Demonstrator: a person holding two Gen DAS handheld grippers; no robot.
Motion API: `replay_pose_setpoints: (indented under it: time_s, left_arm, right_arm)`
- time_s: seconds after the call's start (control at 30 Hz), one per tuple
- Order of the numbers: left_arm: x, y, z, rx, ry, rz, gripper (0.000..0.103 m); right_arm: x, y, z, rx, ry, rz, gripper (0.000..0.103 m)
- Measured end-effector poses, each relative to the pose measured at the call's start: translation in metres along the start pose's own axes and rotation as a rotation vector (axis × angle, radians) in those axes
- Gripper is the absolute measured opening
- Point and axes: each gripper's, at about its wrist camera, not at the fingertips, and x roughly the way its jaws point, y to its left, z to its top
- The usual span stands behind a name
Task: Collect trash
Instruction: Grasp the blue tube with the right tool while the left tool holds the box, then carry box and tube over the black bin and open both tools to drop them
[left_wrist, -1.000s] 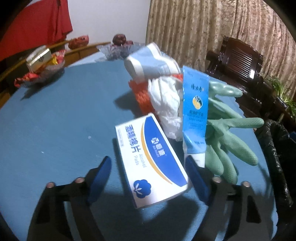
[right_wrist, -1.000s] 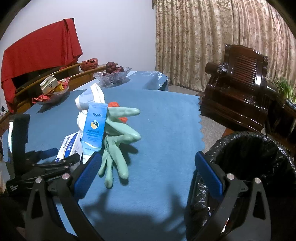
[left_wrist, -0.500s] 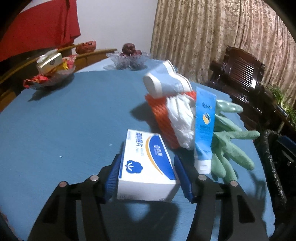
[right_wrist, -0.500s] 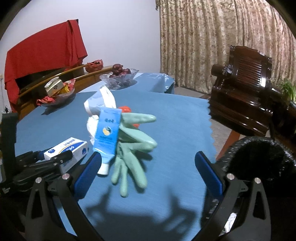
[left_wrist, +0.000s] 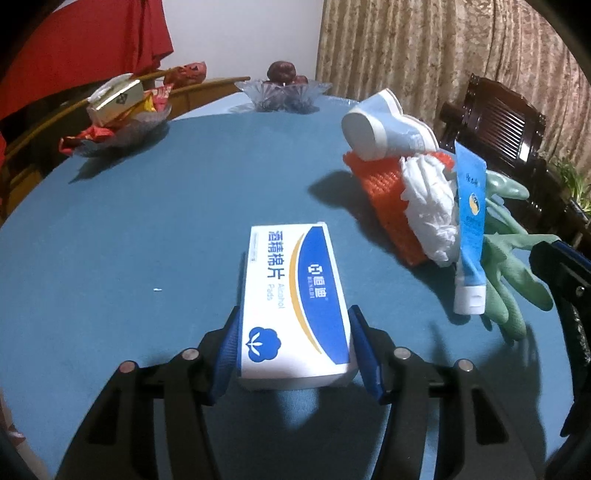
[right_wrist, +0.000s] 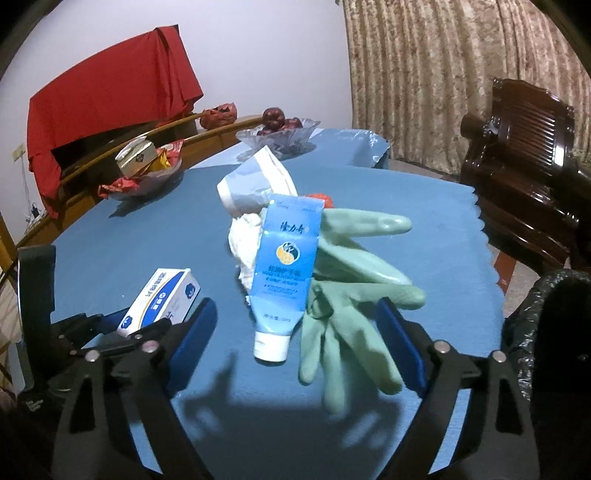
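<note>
Trash lies on a blue table (left_wrist: 155, 221), and you hold a gripper in each hand. Your left gripper (left_wrist: 293, 349) is clamped on the near end of a box (left_wrist: 293, 299) of alcohol pads; its blue pads (left_wrist: 229, 347) press both long sides. The box's long axis runs straight away from you, along the fingers, with the far end sticking out over the cloth.

Your right gripper (right_wrist: 295, 332) grips nothing. Its jaws have just been closing a little, yet they stand wide, one either side of a blue tube (right_wrist: 286, 266) and a green glove (right_wrist: 351, 291). The tube lies cap toward you, its length roughly in line with the fingers, just ahead of the tips. The glove sits beside it on the right, fingers splayed toward you. Behind them rest a white wad (right_wrist: 243, 236), an orange net (left_wrist: 384, 199) and a cup (left_wrist: 384, 127).

A black-lined bin (right_wrist: 554, 314) stands off the table's right edge, nearest your right hand. The boxed left hand must cross over the pile to reach it, by my judgement.
</note>
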Motion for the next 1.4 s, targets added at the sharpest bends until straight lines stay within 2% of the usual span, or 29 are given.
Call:
replay_pose_setpoints:
  time_s: [0.07, 0.2, 0.4, 0.77, 0.83, 0.9, 1.4]
  left_arm:
    - [0.004, 0.0, 0.001, -0.001, 0.011, -0.001, 0.056]
    - [0.012, 0.002, 0.003, -0.019, 0.032, -0.015, 0.055]
    - [0.007, 0.006, 0.002, -0.039, 0.006, -0.02, 0.054]
    - [-0.018, 0.011, 0.015, -0.022, -0.072, 0.007, 0.054]
    - [-0.02, 0.011, 0.017, -0.018, -0.082, 0.008, 0.054]
    - [-0.023, 0.011, 0.019, -0.018, -0.088, 0.007, 0.054]
    - [-0.044, -0.005, 0.02, 0.01, -0.114, 0.002, 0.054]
  right_arm:
    - [0.002, 0.001, -0.001, -0.001, 0.005, 0.003, 0.082]
    - [0.008, 0.004, -0.003, -0.008, 0.023, 0.017, 0.071]
    - [0.018, 0.007, -0.007, -0.01, 0.058, 0.029, 0.059]
    - [0.051, 0.014, -0.013, -0.014, 0.132, 0.005, 0.054]
    - [0.059, 0.013, -0.013, -0.003, 0.162, 0.017, 0.042]
    - [0.061, 0.011, -0.013, 0.006, 0.175, 0.018, 0.036]
    - [0.023, 0.002, -0.011, 0.02, 0.145, 0.058, 0.03]
